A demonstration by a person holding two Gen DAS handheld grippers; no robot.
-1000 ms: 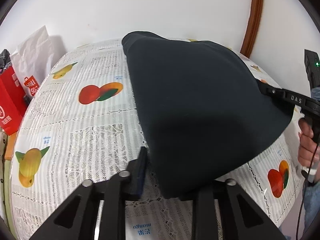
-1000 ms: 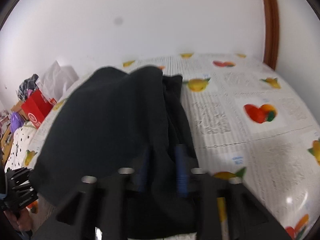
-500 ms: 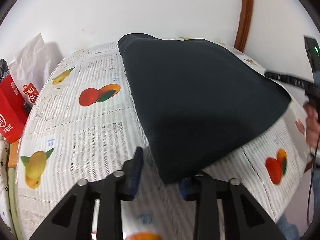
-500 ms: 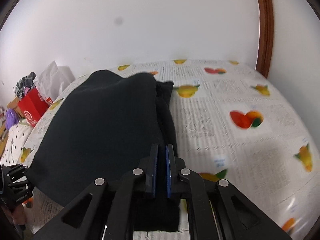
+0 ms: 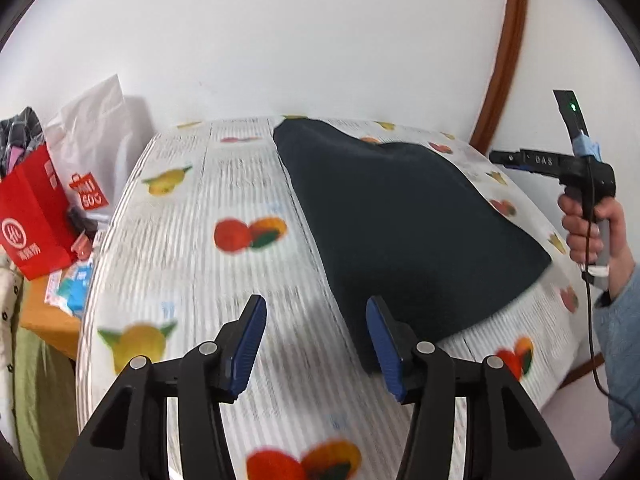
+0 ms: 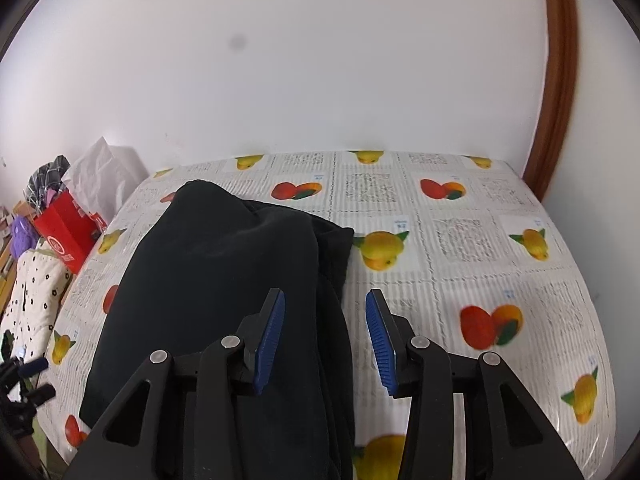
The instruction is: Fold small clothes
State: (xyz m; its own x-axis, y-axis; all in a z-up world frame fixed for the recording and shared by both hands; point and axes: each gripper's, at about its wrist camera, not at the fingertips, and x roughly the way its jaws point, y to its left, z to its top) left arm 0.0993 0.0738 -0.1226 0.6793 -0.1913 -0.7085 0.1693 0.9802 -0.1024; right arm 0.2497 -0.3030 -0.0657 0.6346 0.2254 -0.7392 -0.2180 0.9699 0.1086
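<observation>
A table (image 6: 472,240) wears a white cloth printed with fruit. Beside its far left edge stand a red paper bag (image 5: 30,216) and a white plastic bag (image 5: 100,136) against the white wall (image 6: 320,60). A brown wooden frame (image 6: 560,80) runs up the right.

Grippers: left gripper (image 5: 316,330) and right gripper (image 6: 325,330), black arms, ribbed blue pads, silver screws
Sleeve (image 5: 618,322): light blue
Cable (image 5: 591,312): black
</observation>
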